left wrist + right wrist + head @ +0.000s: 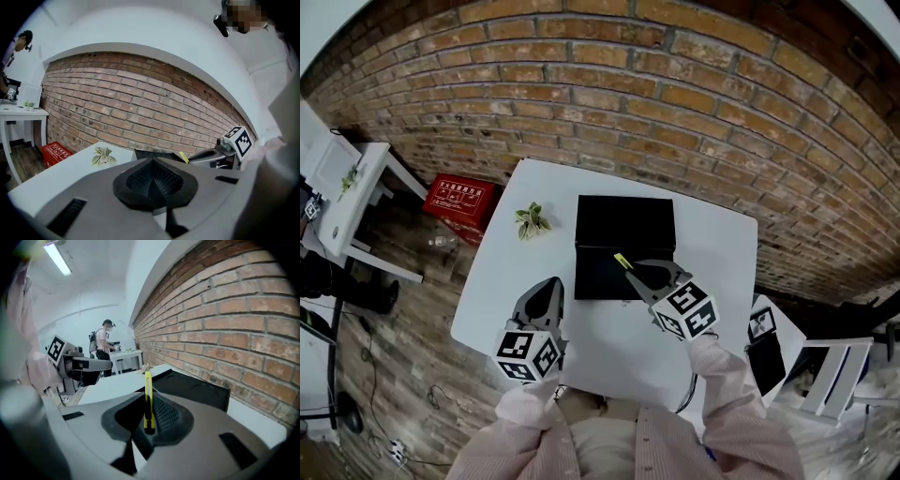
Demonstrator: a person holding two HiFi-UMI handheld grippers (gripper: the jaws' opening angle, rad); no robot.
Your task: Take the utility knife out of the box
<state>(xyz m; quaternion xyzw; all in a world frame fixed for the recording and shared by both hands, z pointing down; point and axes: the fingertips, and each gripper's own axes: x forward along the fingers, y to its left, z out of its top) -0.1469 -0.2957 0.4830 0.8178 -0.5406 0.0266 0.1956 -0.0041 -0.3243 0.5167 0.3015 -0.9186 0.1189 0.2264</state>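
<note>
The yellow utility knife (148, 399) stands nearly upright between the pads of my right gripper (149, 420), which is shut on it. In the head view that knife (623, 262) pokes out of the right gripper (639, 274), held above the near edge of the open black box (624, 246) on the white table (609, 347). My left gripper (547, 298) hangs over the table's left front part, left of the box, its pads (165, 178) pressed together on nothing. From the left gripper view the knife (183, 157) shows as a yellow tip in front of the box (152, 153).
A small leafy sprig (531, 220) lies on the table left of the box. A red crate (461, 201) sits on the floor by the brick wall. A white side table (347, 202) stands at the left, a white chair (825, 370) at the right. A person (104, 348) stands far off.
</note>
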